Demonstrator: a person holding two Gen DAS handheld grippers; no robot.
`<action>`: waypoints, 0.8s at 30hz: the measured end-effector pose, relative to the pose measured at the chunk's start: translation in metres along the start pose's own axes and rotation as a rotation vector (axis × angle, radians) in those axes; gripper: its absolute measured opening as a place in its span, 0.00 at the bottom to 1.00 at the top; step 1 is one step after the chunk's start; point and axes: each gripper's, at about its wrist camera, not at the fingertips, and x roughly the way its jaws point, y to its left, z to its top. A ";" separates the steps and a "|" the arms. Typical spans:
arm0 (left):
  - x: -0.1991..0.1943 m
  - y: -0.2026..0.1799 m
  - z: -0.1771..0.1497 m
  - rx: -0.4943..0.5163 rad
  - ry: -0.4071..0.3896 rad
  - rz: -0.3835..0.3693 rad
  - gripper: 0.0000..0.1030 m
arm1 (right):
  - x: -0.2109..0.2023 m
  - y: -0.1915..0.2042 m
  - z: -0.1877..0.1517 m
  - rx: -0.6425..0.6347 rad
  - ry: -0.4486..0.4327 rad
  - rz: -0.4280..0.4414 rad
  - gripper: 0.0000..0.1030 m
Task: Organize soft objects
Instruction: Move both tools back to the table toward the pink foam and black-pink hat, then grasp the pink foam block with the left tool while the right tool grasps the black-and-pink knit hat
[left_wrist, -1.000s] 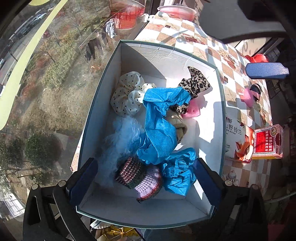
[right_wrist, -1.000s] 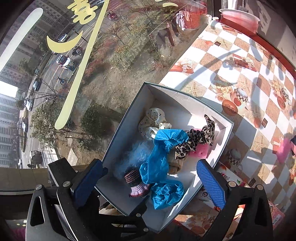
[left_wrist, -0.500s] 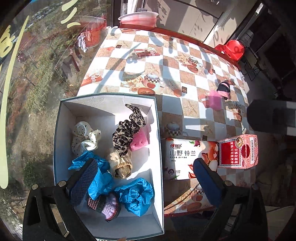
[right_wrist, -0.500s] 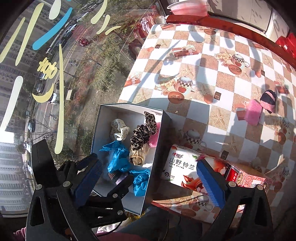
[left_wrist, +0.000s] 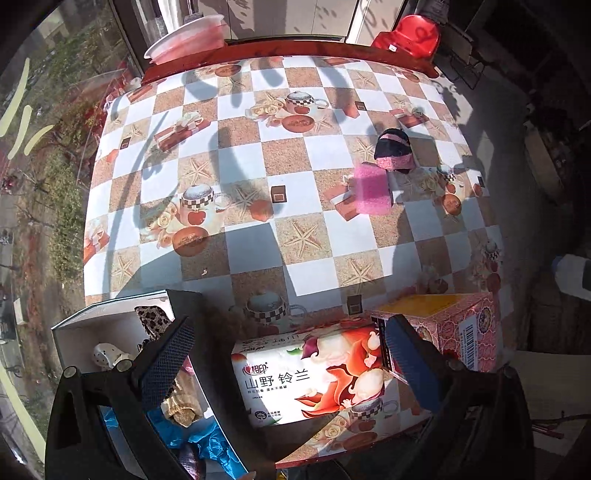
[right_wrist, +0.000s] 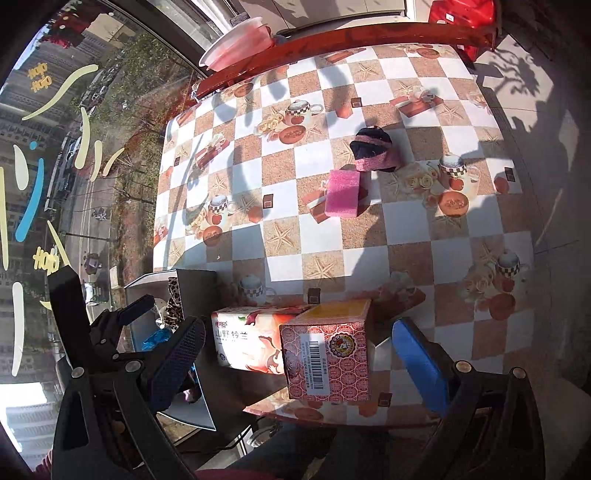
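Item 1, storage box (left_wrist: 110, 325), near left corner of the worktop (left_wrist: 258, 155), already holding several soft pieces. Item 2, pink foam block (right_wrist: 342, 192), flat toward the far right edge, long axis running near-to-far, with item 3, dark knitted hat (right_wrist: 373, 148), just beyond it. Your left claw (left_wrist: 288, 363) and right claw (right_wrist: 301, 363) both gape wide and empty; the foam may squash and slip if you pinch off-centre, and the cartons along the near edge could snag your reach.

place: you're in a home, high-rise flat
table: checkered teacup oilcloth (left_wrist: 258, 155)
window: street, cars below (right_wrist: 74, 155)
clutter: tissue pack (left_wrist: 314, 380), red stool (left_wrist: 406, 35)
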 end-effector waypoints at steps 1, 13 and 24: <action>0.006 -0.006 0.009 0.014 0.011 -0.001 1.00 | 0.000 -0.011 0.001 0.020 -0.004 -0.007 0.99; 0.104 -0.083 0.111 0.174 0.177 0.013 1.00 | 0.035 -0.117 -0.008 0.196 0.070 -0.025 0.99; 0.185 -0.123 0.143 0.272 0.306 0.098 1.00 | 0.059 -0.171 -0.007 0.270 0.133 -0.034 0.99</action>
